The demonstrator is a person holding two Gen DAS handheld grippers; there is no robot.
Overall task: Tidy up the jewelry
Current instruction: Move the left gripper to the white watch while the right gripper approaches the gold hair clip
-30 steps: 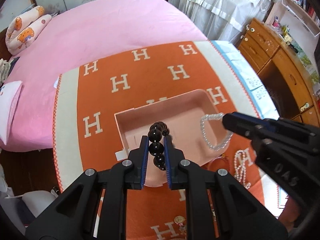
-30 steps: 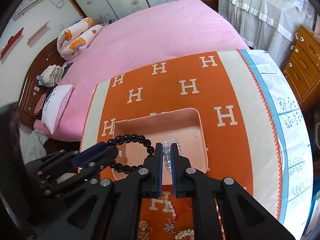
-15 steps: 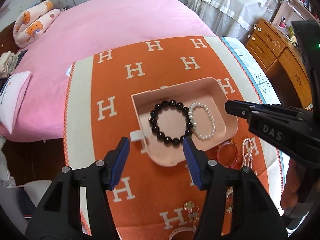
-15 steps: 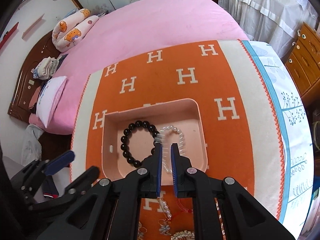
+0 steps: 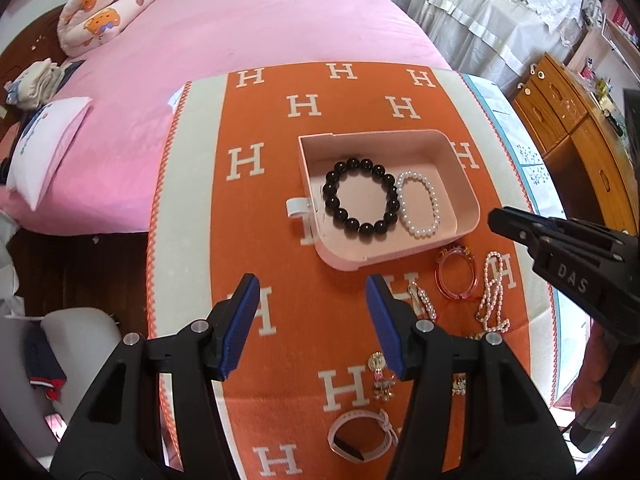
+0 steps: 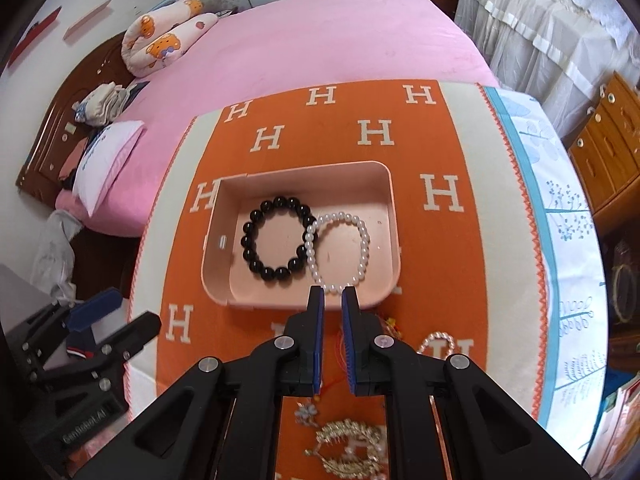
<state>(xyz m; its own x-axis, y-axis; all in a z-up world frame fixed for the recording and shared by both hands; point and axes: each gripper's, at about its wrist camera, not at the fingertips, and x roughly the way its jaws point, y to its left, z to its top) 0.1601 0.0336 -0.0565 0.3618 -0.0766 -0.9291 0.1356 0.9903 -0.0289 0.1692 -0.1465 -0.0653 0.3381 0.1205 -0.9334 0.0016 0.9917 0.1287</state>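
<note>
A pink tray point(image 5: 460, 184) point(image 6: 394, 220) sits on the orange H-pattern blanket point(image 5: 280, 200). Inside it lie a black bead bracelet point(image 5: 365, 231) point(image 6: 280, 202) and, touching its right side, a white pearl bracelet point(image 5: 420, 233) point(image 6: 364, 240). My left gripper point(image 5: 312, 284) point(image 6: 128, 312) hovers open in front of the tray's near left corner, with nothing between its blue pads. My right gripper point(image 6: 333, 292) point(image 5: 500, 218) is shut to a narrow slit and holds nothing. It hangs at the tray's near wall, to the right of the tray in the left wrist view.
Loose jewelry lies on the blanket in front of the tray: a red bangle point(image 5: 456, 272), a pearl necklace point(image 5: 494, 292), small earrings point(image 5: 380, 376), a white watch band point(image 5: 360, 436) and a gold hair comb point(image 6: 348, 448). A pink bed lies behind, a wooden dresser point(image 5: 580, 128) at right.
The left gripper opened and let go of the black bracelet, which now lies flat in the tray. The pearl bracelet came to rest beside it. Both grippers drew back toward the near side.
</note>
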